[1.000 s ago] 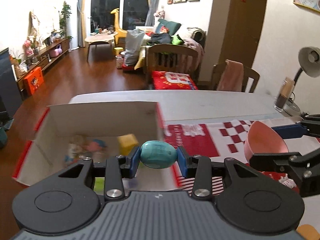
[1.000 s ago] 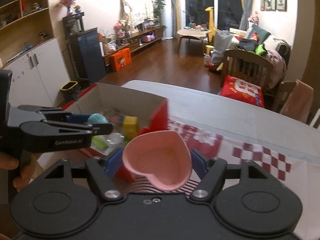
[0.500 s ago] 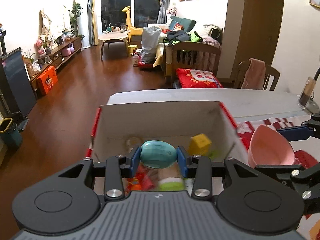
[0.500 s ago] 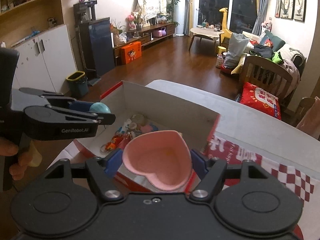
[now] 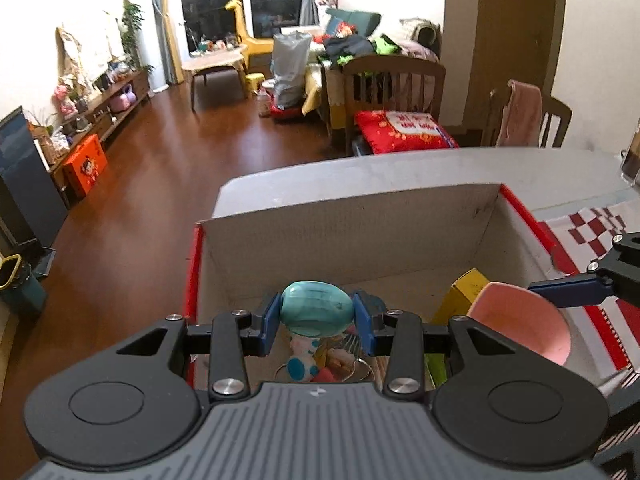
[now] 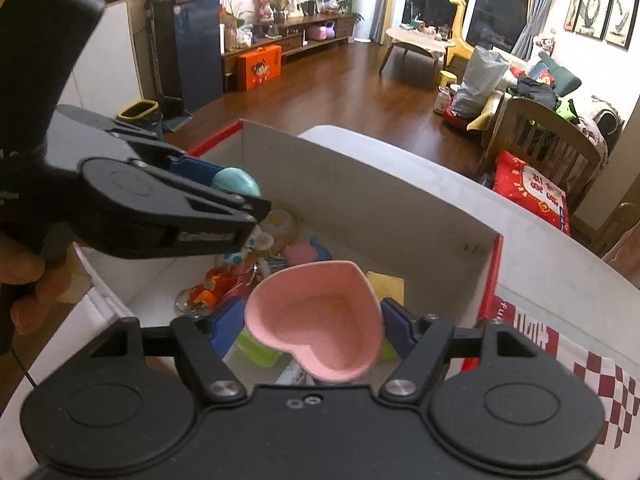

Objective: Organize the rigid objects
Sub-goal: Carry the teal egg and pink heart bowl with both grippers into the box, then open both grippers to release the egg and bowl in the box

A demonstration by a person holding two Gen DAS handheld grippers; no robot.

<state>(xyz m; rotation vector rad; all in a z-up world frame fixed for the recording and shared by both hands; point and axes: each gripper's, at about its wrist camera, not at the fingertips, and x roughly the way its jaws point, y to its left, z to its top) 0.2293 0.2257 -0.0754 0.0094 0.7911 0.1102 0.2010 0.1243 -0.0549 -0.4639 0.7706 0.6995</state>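
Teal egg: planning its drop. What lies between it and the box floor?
Below the teal egg, a white-and-blue figurine and other small toys lie on the box floor, per the left wrist view.

Warm indoor light, fisheye-bent edges, slight blur.

a red cushion (image 5: 402, 130) rests on a wooden chair (image 5: 394, 76) beyond the table (image 5: 400, 168).
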